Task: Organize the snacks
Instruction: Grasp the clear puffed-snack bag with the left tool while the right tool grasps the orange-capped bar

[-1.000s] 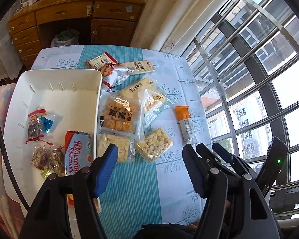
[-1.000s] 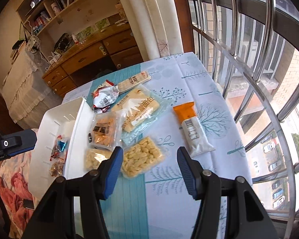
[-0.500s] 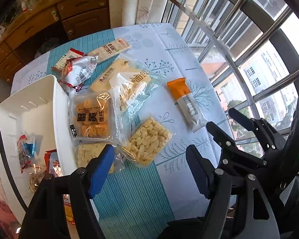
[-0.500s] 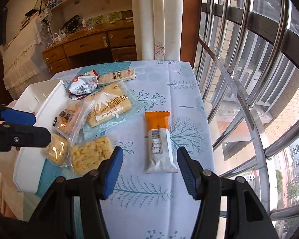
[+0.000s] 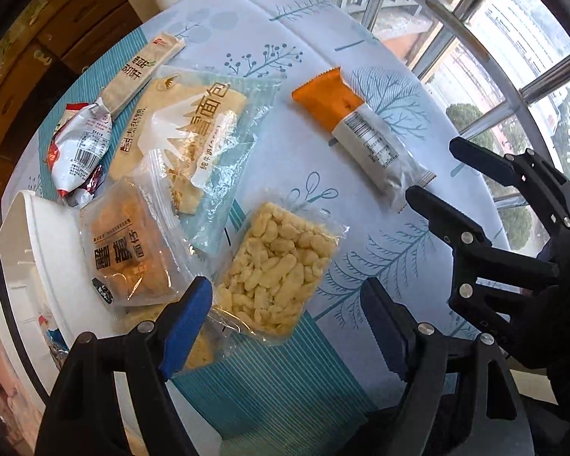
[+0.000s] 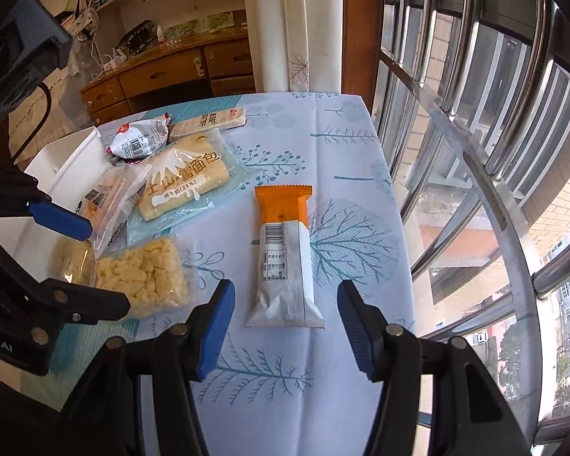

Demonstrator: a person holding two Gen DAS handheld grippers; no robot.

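A clear pack of pale puffed pieces (image 5: 277, 269) lies on the blue tree-print tablecloth (image 5: 361, 76). My left gripper (image 5: 285, 315) points straight down just over its near edge; its jaws are opening and the pads touch nothing. An orange and white snack bar (image 6: 283, 250) lies lengthwise in front of my right gripper (image 6: 285, 304), which is open with the bar's near end between its fingertips, unpressed. The left gripper (image 6: 106, 266) also shows in the right wrist view, over the puffed pack (image 6: 144, 277). A white tray (image 5: 38, 250) stands at the left.
Beside the tray lie a large bread pack (image 5: 193, 121), a small cake pack (image 5: 129, 250), a red and silver packet (image 5: 81, 144), a beige stick pack (image 5: 140, 72) and another pale pack (image 5: 201, 345). Window bars (image 6: 475, 152) run along the right; a wooden cabinet (image 6: 159, 72) stands behind.
My left gripper came down and swung right, from over the tray's edge to over the puffed pack, with its jaws wider. The right gripper sank toward the orange bar, which now lies between its fingers.
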